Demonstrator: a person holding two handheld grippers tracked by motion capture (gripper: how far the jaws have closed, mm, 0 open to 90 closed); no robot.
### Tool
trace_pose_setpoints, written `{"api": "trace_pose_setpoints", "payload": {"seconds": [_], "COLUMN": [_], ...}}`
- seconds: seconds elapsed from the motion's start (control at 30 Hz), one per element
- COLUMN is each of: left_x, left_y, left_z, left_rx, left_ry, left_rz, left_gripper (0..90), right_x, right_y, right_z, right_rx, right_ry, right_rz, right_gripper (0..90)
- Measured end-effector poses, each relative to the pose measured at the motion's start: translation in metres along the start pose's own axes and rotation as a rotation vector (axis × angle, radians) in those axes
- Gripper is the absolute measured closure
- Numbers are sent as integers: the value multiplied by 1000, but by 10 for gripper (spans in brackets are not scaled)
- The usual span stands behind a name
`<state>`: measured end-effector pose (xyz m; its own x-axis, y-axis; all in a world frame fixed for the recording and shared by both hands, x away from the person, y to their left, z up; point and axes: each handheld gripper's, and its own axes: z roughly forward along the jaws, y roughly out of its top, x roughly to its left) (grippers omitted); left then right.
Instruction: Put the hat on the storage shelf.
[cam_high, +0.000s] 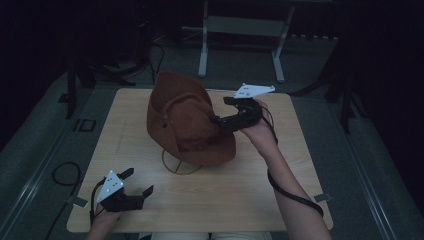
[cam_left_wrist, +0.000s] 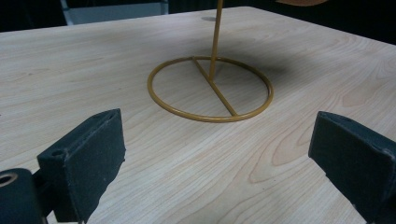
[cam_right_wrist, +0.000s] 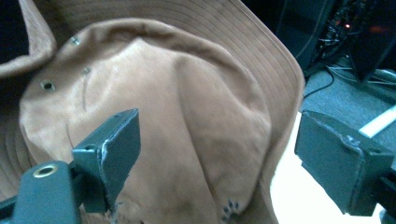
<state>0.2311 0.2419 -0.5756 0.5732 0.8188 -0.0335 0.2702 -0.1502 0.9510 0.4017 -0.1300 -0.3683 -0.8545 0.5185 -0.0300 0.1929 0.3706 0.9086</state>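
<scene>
A brown wide-brimmed hat (cam_high: 182, 117) rests tilted on a yellow wire stand (cam_high: 179, 167) in the middle of the wooden table (cam_high: 225, 200). My right gripper (cam_high: 221, 110) is at the hat's right side, open, its jaws spread wide in front of the crown (cam_right_wrist: 187, 102) with nothing clamped. My left gripper (cam_high: 139, 181) sits low at the table's front left, open and empty. In the left gripper view the stand's ring base (cam_left_wrist: 210, 88) and upright rod (cam_left_wrist: 215, 32) lie ahead of the left gripper (cam_left_wrist: 217, 140), well apart from it.
A metal frame with two legs (cam_high: 240, 40) stands on the floor behind the table. A black cable loop (cam_high: 65, 175) lies on the floor at the left. Dark equipment and cables (cam_right_wrist: 345, 28) sit beyond the hat's brim.
</scene>
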Motion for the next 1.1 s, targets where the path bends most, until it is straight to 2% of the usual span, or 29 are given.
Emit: {"api": "trace_pose_setpoints", "payload": {"seconds": [0.13, 0.43, 0.67, 1.1], "left_x": [0, 0, -1, -2], "left_y": [0, 0, 0, 0], "left_z": [-1, 0, 0, 1], "left_rx": [-5, 1, -2, 6], "left_ry": [5, 6, 4, 4], "left_rz": [1, 0, 1, 10], "left_gripper": [44, 44, 44, 44], "right_x": [-8, -20, -21, -24], "right_y": [-15, -50, -78, -130], "right_z": [-9, -23, -29, -49], "right_rx": [3, -6, 11, 34], "right_ry": [-17, -23, -40, -68], "right_rz": [27, 97, 88, 127], "right_gripper": [143, 143, 143, 143]}}
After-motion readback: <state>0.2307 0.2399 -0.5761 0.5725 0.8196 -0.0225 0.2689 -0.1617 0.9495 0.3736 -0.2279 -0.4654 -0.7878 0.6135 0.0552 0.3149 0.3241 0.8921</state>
